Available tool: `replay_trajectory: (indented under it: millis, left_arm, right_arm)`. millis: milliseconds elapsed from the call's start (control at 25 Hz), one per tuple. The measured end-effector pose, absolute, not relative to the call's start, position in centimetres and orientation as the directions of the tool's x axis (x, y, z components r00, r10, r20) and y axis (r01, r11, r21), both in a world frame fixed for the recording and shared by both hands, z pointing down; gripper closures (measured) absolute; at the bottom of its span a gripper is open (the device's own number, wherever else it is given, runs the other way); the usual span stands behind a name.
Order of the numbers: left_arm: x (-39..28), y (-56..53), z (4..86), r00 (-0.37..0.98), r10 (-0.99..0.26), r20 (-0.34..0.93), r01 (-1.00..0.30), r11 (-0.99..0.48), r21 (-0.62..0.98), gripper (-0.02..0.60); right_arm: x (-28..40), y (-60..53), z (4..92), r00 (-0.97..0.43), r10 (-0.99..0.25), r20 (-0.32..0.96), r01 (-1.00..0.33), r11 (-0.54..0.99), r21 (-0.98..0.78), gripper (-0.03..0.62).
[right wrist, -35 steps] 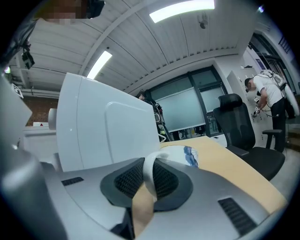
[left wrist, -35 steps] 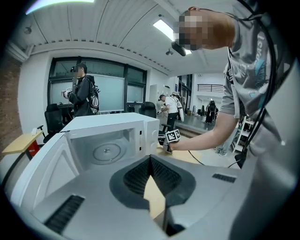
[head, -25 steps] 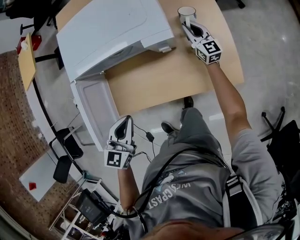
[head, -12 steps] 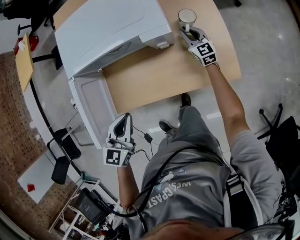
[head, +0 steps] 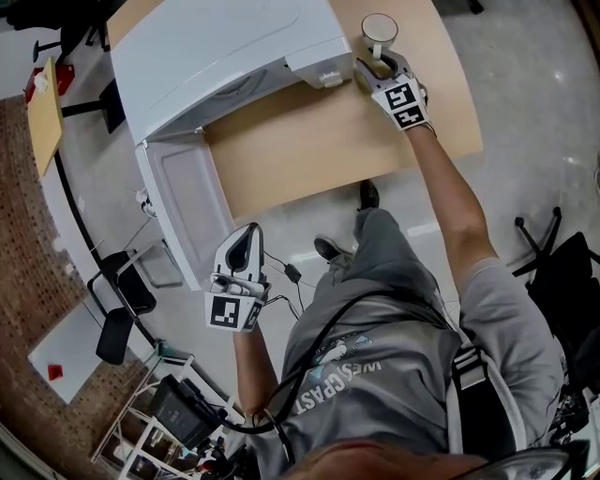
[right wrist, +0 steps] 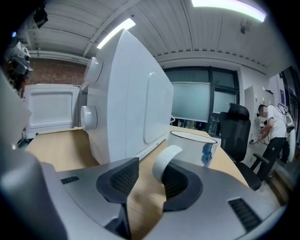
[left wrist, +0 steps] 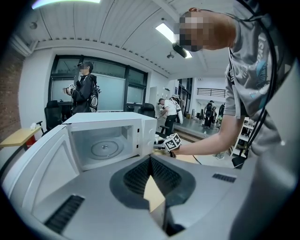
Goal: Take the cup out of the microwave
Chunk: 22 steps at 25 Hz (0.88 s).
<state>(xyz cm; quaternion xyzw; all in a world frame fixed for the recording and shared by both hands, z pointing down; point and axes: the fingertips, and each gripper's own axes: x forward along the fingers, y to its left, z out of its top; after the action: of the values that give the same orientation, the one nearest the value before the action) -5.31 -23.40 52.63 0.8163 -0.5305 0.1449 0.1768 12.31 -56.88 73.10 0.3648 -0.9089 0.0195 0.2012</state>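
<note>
**Head view.** The cup (head: 379, 28) stands on the table (head: 319, 155) at its far right, just right of the microwave (head: 225, 56) and already outside it. The right gripper (head: 378, 64) lies on the cup's near side, pointing away at it. The left gripper (head: 247, 236) is well apart, off the table's near left by the open microwave door (head: 187, 211). The right hand is plainly the nearer.

**Left gripper view.** Jaws pressed together, nothing between them. The microwave holds only its turntable (left wrist: 104, 149).

**Right gripper view.** Jaws spread, having just been opening. The cup's handle (right wrist: 165, 161) stands upright between them, close to the right jaw and clear of the left, with the cup body straight ahead. Judgement: the cup looks set down, and a straight draw-back along the gripper's own line should clear the handle.
</note>
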Motion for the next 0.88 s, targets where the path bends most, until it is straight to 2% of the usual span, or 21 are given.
replay_trajectory:
  millis: [120,320,880]
  left_arm:
    - [-5.4,-23.1,52.5,0.390,-0.814,0.429,-0.919,-0.371,0.133,0.538]
    - [-5.5,-23.1,52.4,0.374,-0.823,0.428,-0.927,-0.347,0.144,0.538]
    - [-5.6,-23.5,52.4,0.395,-0.818,0.419,-0.918,-0.370,0.143,0.538]
  right_arm:
    - [11.9,-56.6,73.3,-0.642,-0.650,0.407,-0.657,0.740,0.146,0.448]
    - [12.0,-56.4,74.4,-0.582,-0.647,0.492,-0.645,0.736,0.205,0.448]
    - [14.1,-56.1,75.3,-0.522,-0.669,0.529,-0.679,0.702,0.216,0.448]
